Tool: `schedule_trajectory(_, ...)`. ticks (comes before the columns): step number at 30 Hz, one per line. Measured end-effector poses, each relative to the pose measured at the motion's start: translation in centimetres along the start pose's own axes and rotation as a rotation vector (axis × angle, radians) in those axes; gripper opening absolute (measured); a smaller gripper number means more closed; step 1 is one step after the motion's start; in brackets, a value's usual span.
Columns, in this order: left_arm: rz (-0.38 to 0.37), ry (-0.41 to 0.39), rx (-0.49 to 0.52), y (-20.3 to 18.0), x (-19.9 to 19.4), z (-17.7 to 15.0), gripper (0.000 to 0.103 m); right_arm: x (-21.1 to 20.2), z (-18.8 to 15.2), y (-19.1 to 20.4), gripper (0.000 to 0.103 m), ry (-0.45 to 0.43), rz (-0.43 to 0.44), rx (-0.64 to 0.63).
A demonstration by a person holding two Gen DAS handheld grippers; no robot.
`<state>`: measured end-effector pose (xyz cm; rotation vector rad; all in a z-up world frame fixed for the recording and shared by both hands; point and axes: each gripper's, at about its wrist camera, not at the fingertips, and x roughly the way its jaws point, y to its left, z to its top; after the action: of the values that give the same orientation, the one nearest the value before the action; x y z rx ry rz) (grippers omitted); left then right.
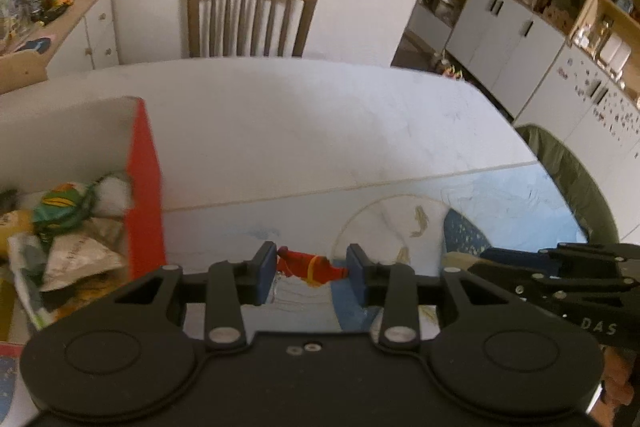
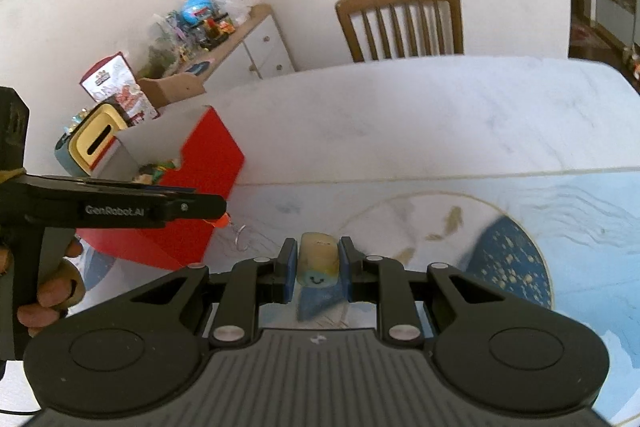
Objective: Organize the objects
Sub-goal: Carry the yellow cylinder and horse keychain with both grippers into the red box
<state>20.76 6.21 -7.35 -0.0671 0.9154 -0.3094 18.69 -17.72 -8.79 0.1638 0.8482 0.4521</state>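
My left gripper (image 1: pixel 311 273) is shut on a small red toy (image 1: pixel 306 266), which spans the gap between the blue pads. In the right wrist view the same toy (image 2: pixel 221 221) shows orange-red at the left gripper's tip, with a metal key ring (image 2: pixel 240 239) dangling below it beside the red box (image 2: pixel 208 163). My right gripper (image 2: pixel 318 271) is shut on a yellow and blue soft toy (image 2: pixel 318 253) with a smiley face, held above the blue placemat (image 2: pixel 580 227).
The red box (image 1: pixel 145 187) stands at the left of the white table (image 1: pixel 320 115) and holds several packets and toys. A wooden chair (image 1: pixel 252 15) stands behind the table. The right gripper's black body (image 1: pixel 560 279) sits close on the right. A hand (image 2: pixel 44 303) grips the left handle.
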Motion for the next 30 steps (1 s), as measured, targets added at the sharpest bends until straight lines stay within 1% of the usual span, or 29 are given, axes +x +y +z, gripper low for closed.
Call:
schedule_trajectory(6, 0.010, -0.062, -0.008, 2.5, -3.4, 1.3, 0.036, 0.2, 1.5, 3.7, 0.021, -0.010, 0.007, -0.064)
schedule_trajectory(17, 0.063, -0.155, -0.018, 8.0, -8.5, 2.7, 0.036, 1.0, 4.2, 10.5, 0.021, -0.043, 0.046, -0.146)
schedule_trajectory(24, 0.095, -0.182, -0.026, 11.7, -10.3, 3.0, 0.036, 2.5, 5.6, 14.7, 0.021, -0.054, 0.066, -0.198)
schedule_trajectory(30, 0.130, -0.176, -0.041, 15.0, -10.9, 3.0, 0.036, 4.7, 6.6, 17.7, 0.021, -0.054, 0.085, -0.218)
